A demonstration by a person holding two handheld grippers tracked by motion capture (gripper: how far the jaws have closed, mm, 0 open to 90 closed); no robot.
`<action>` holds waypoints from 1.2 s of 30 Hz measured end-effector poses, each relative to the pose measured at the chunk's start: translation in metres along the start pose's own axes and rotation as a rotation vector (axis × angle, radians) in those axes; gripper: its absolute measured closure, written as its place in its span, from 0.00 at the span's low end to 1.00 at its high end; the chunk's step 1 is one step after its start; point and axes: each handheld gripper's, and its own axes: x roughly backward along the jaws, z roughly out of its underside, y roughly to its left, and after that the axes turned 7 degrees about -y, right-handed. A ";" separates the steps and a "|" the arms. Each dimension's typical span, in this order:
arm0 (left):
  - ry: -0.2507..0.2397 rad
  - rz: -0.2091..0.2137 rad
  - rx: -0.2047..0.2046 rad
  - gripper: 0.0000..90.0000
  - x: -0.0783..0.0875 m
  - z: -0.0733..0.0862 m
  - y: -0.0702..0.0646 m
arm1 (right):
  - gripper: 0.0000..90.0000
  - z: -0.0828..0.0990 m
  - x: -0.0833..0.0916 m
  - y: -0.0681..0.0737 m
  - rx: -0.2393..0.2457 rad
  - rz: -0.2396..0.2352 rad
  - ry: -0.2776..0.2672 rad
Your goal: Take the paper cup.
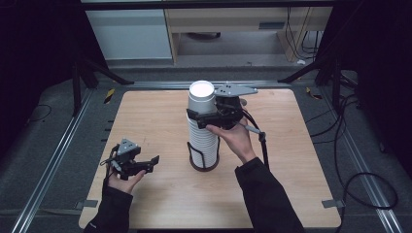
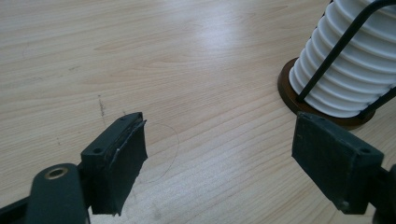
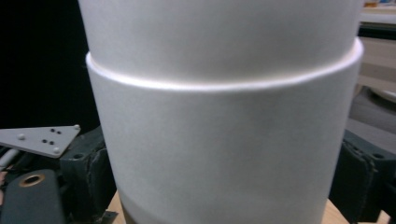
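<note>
A tall stack of white paper cups stands in a black wire holder with a brown base at the middle of the wooden table. My right gripper is up at the top of the stack. In the right gripper view its jaws press both sides of a cup just below the rim, with another cup nested above. My left gripper is held low at the front left of the table, open and holding nothing. In the left gripper view the left gripper faces bare wood, with the stack to its right.
Metal rails run along both sides of the table, and cables lie on the floor at the right. A black frame and a cabinet stand beyond the far edge. Bare wood surrounds the holder on all sides.
</note>
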 end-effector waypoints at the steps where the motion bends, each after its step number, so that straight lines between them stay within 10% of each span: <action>1: 0.000 0.001 0.002 0.19 0.000 0.000 0.000 | 0.14 0.000 0.000 0.001 0.009 0.004 0.001; 36: -0.005 0.007 0.006 0.19 0.002 -0.001 0.001 | 0.18 -0.062 0.017 0.007 0.074 -0.006 -0.077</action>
